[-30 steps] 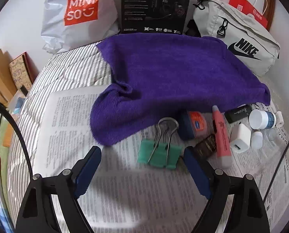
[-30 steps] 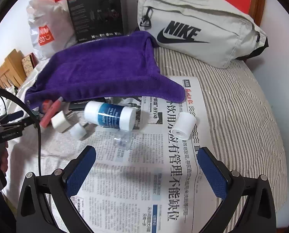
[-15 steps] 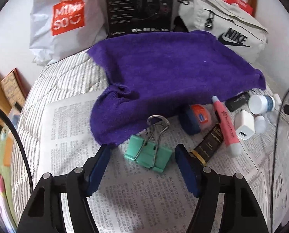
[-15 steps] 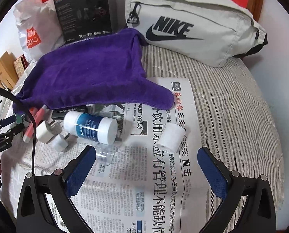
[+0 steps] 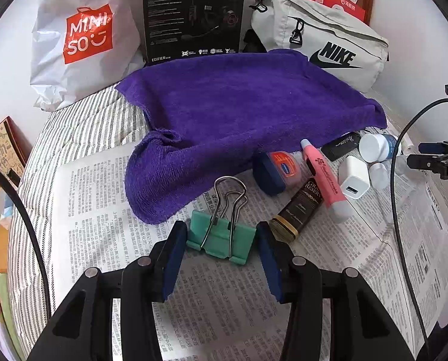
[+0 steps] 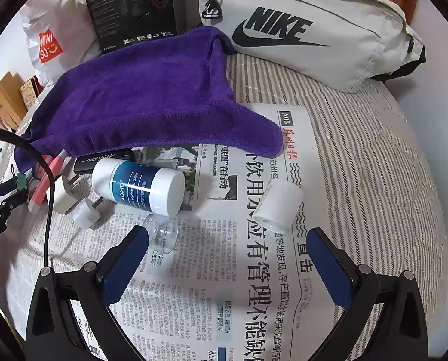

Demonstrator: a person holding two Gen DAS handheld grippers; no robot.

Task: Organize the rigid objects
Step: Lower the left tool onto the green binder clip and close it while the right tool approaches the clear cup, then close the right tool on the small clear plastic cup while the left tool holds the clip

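A green binder clip (image 5: 218,239) lies on the newspaper (image 5: 97,186) between the blue pads of my left gripper (image 5: 220,228). Its jaws are closing and the pads meet the clip's two sides. Right of it lie a blue tin (image 5: 273,171), a dark tube (image 5: 299,207), a pink highlighter (image 5: 323,177), a white charger (image 5: 353,180) and a black stick (image 5: 341,146). My right gripper (image 6: 227,234) hangs open over the newspaper (image 6: 254,300). A white roll (image 6: 279,207) is by its right finger, a clear cap (image 6: 164,234) by its left. A blue-and-white bottle (image 6: 139,188) lies just beyond.
A purple towel (image 5: 239,114) covers the back of the striped bed (image 6: 374,180). Behind it stand a white shopping bag (image 5: 82,36), a black box (image 5: 194,15) and a grey waist bag (image 6: 314,24). A cable (image 5: 398,180) hangs at the right of the left wrist view.
My left gripper's jaws have drawn in from wide apart to the binder clip's sides, and the wrist has rolled a little. The right gripper has come slightly lower toward the newspaper.
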